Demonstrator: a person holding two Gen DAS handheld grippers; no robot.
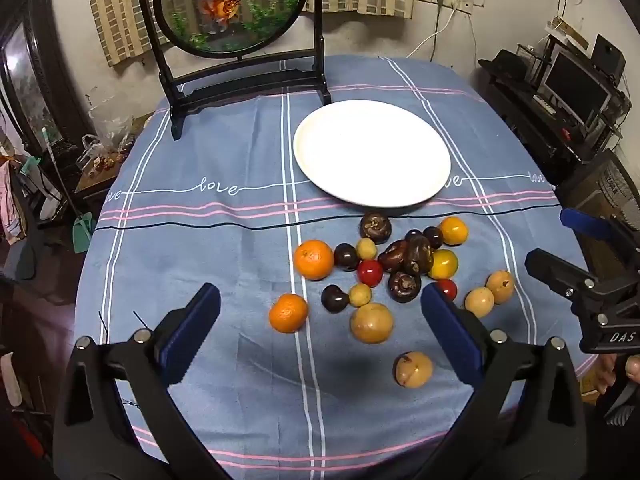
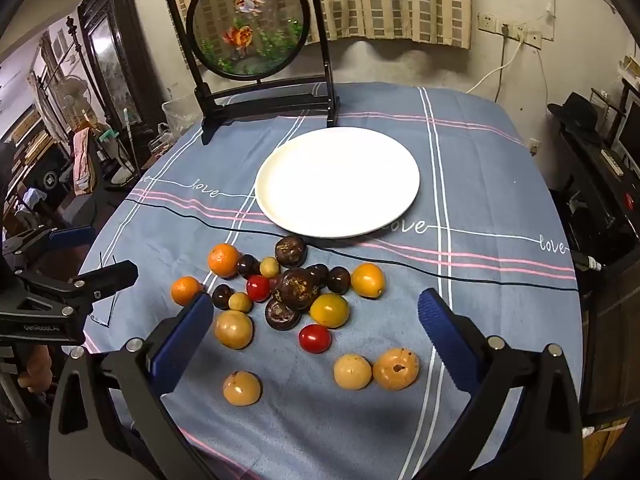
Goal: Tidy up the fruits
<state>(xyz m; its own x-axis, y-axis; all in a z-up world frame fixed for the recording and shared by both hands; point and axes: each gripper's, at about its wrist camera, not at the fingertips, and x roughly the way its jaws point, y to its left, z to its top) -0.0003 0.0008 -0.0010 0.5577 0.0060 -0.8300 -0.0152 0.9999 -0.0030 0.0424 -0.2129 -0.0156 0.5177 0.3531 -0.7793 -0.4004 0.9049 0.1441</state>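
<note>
An empty white plate (image 1: pixel 372 152) (image 2: pixel 338 182) sits on the blue striped tablecloth (image 1: pixel 224 240). In front of it lie several loose fruits: two oranges (image 1: pixel 314 259) (image 2: pixel 224 259), dark brown fruits (image 1: pixel 404 286) (image 2: pixel 298 286), red tomatoes (image 1: pixel 370 273) (image 2: pixel 315 338), yellow fruits (image 1: pixel 443 263) (image 2: pixel 368 280) and tan round fruits (image 1: pixel 372 323) (image 2: pixel 395 368). My left gripper (image 1: pixel 320 320) hovers open above the near fruits, holding nothing. My right gripper (image 2: pixel 314 330) hovers open too, over the tomato, gripping nothing.
A black stand with a round goldfish panel (image 1: pixel 228 8) (image 2: pixel 248 28) stands at the table's far edge behind the plate. The right gripper's body (image 1: pixel 592 292) shows at the right of the left wrist view. Furniture crowds the room on both sides.
</note>
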